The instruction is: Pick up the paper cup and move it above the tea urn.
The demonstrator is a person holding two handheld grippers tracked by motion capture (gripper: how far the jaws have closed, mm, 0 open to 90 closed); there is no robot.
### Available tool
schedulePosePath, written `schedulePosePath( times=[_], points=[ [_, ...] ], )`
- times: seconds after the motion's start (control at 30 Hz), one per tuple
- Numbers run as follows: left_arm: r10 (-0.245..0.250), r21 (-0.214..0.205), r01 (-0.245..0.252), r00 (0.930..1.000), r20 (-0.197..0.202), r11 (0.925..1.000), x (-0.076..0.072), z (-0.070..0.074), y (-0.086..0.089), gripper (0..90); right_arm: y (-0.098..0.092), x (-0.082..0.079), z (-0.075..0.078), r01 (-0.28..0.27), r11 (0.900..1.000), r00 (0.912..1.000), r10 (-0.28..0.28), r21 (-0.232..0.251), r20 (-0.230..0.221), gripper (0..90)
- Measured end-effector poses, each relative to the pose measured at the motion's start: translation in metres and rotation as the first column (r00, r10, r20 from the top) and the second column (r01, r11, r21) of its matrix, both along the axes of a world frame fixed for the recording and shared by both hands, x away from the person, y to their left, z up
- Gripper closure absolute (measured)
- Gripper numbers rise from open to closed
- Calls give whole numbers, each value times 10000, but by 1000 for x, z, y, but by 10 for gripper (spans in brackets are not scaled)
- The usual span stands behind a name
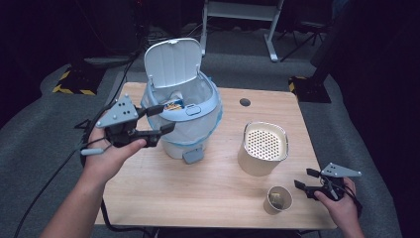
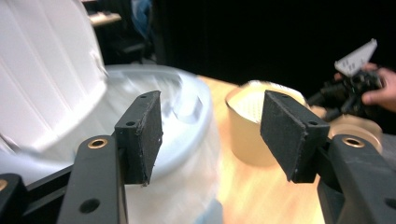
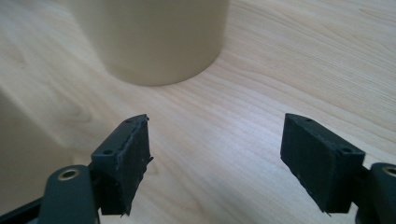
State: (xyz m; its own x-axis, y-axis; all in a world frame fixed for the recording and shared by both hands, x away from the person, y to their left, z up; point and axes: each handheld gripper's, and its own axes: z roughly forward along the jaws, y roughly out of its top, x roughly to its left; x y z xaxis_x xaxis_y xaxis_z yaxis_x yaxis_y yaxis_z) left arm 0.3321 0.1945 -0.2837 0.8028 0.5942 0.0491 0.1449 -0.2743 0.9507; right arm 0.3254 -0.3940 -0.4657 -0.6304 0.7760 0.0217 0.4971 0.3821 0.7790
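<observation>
**Left gripper spread at the bin's rim, right gripper spread beside the paper cup**

The left gripper (image 1: 161, 120) hangs at the near-left side of the pale blue bin (image 1: 200, 126), its black jaws pointing across the bin's rim toward the opening. The jaws stand spread with nothing between them; in the left gripper view (image 2: 210, 135) the pads are well apart, and the blurred rim of the bin (image 2: 187, 107) lies just beyond and below them. The bin's white lid (image 1: 173, 62) stands raised at the back, and a small printed packet (image 1: 173, 105) lies inside the liner, just past the tips of the left gripper. A grey pedal (image 1: 192, 155) juts from the foot of the bin.

The right gripper (image 1: 304, 179) sits low at the near-right corner of the bench (image 1: 198, 193), jaws spread and holding nothing. It points left toward the small paper cup (image 1: 278, 199), which stands just beside it with a tea bag inside. The cream perforated canister (image 1: 263, 148) stands between the bin and the right gripper; in the right gripper view (image 3: 215, 161) its rounded wall (image 3: 154, 37) rises ahead of the jaws, apart from them.
</observation>
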Motion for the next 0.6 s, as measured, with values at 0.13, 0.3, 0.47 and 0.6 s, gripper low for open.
schedulePosePath(
  times=[0.13,0.3,0.47,0.6],
  points=[
    [25,379,-14,9996,-278,9993,-5,-27,1,396,0,-12,1,-347,9994,9994,347,-67,19,250],
    [81,566,-46,9981,-613,9984,-5,-55,0,396,1,-24,2,-667,9978,9978,667,-48,3,252],
    [309,809,-215,9926,-1173,9965,-1,-96,-1,398,4,-40,5,-1106,9938,9939,1105,90,26,258],
    [568,976,-437,9890,-1363,9943,1,-113,-2,399,6,-48,5,-1319,9912,9912,1318,105,101,253]
  ],
)
